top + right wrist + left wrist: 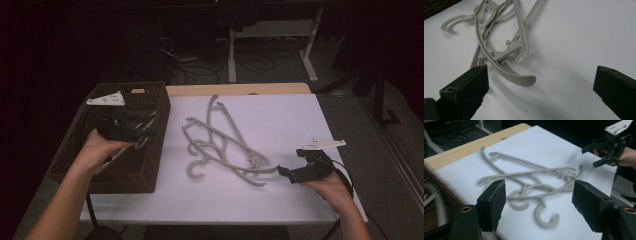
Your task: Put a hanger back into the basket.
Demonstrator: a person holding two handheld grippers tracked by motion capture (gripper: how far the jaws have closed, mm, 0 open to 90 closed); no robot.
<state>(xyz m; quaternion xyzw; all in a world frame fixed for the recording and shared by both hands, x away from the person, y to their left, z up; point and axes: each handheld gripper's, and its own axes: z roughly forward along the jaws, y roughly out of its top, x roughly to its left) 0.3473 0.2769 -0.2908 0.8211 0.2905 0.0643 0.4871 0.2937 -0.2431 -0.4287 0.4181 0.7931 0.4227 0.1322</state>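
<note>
Several grey plastic hangers (225, 150) lie tangled in a pile on the white table top (280, 120). My left gripper (146, 133) hovers over the dark woven basket (135, 170) at the left and points toward the pile. Its jaws stand open with nothing between them (537, 202), and the hangers (536, 180) lie beyond them. A pale curved piece (434, 195) shows blurred at the basket side. My right gripper (283, 173) rests low at the pile's right end, open (541, 87). The nearest hanger's arm tip (524, 80) lies just ahead of its left jaw, untouched.
A strip of bare wood (240, 89) runs along the table's far edge. Behind it are white desk legs (310, 50) and cables (200, 65) on a dark floor. My right gripper (604, 152) shows far off in the left gripper view.
</note>
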